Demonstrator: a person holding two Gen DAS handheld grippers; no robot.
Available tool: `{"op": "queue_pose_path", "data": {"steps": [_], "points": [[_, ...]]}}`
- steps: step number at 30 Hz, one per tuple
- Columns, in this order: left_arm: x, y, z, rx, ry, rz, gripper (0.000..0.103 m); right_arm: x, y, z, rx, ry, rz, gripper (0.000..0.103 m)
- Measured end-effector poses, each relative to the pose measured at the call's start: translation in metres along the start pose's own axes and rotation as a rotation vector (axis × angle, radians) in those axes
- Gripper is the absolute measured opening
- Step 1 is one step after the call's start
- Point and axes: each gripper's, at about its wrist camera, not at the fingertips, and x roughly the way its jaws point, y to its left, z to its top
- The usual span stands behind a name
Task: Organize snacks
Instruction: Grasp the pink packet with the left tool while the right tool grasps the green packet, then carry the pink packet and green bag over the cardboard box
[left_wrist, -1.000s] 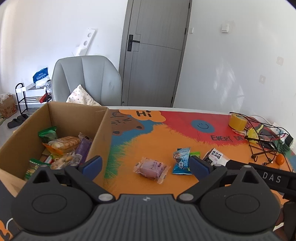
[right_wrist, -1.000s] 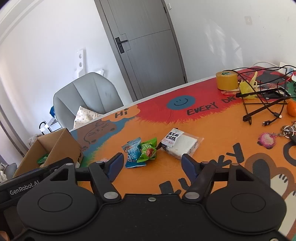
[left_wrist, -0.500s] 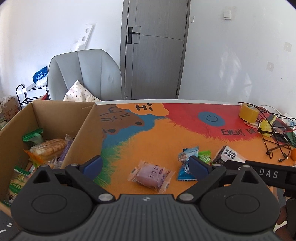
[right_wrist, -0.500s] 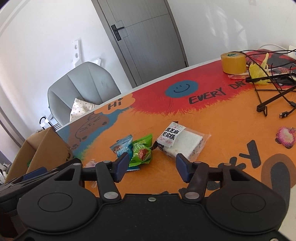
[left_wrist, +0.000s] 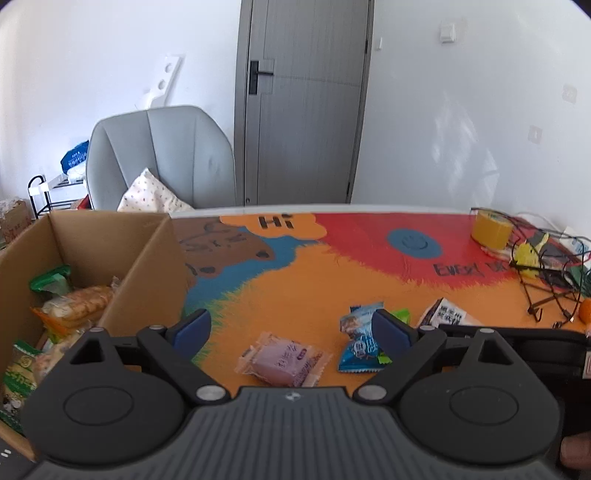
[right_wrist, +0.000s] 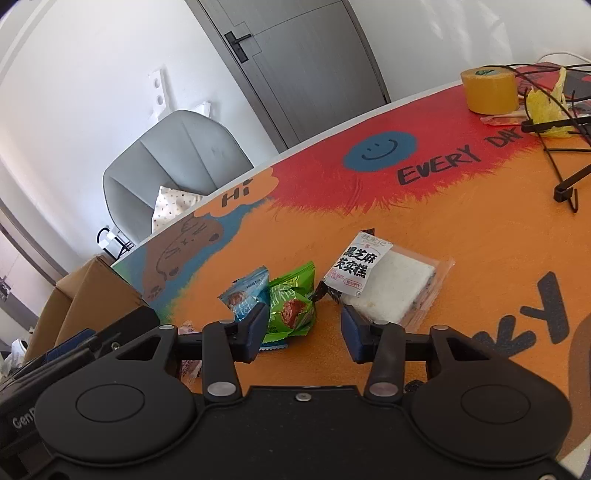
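Several snack packets lie on the colourful table mat (left_wrist: 332, 280). A purple packet (left_wrist: 282, 363) sits just below my left gripper (left_wrist: 290, 325), whose wide jaws are closing with nothing pressed between them. To its right are a blue packet (left_wrist: 360, 343), a green packet (left_wrist: 400, 315) and a white cake packet (left_wrist: 448, 314). My right gripper (right_wrist: 304, 323) hovers over the green packet (right_wrist: 291, 306). Its jaws are closing either side of that packet without pressing it. The blue packet (right_wrist: 245, 295) lies left of it, the white cake packet (right_wrist: 384, 284) to the right.
An open cardboard box (left_wrist: 147, 266) holding several snacks stands at the table's left. A yellow tape roll (left_wrist: 491, 230), black cables (left_wrist: 546, 291) and an orange fruit (left_wrist: 585, 314) crowd the far right. A grey chair (left_wrist: 162, 155) and a door stand behind the table.
Both grippers have come lower and closer to the snacks. The right jaws have narrowed markedly around the green packet; the left jaws have narrowed a little.
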Motion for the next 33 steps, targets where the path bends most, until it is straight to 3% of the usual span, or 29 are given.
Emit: {"op": "queue_pose_path", "data": {"steps": [3, 15, 25, 28, 30, 33], "points": [[0.015, 0.003, -0.004, -0.013, 0.047, 0.012, 0.086, 0.006, -0.002, 0.000, 0.007, 0.008, 0.003, 0.044], [0.048, 0.009, -0.014, -0.040, 0.130, 0.027, 0.082, 0.018, 0.004, 0.007, -0.015, 0.010, -0.001, 0.044], [0.051, 0.016, -0.014, -0.076, 0.139, 0.059, 0.046, 0.031, 0.016, 0.007, -0.058, 0.003, -0.060, 0.044], [0.048, 0.017, -0.014, -0.085, 0.144, 0.051, 0.042, 0.032, 0.020, 0.005, -0.069, -0.003, -0.075, 0.044], [0.046, 0.018, -0.013, -0.095, 0.145, 0.053, 0.041, 0.033, 0.024, 0.003, -0.089, -0.002, -0.085, 0.030], [0.041, 0.019, -0.012, -0.100, 0.134, 0.057, 0.040, 0.029, 0.025, 0.002, -0.084, 0.018, -0.082, 0.029]]}}
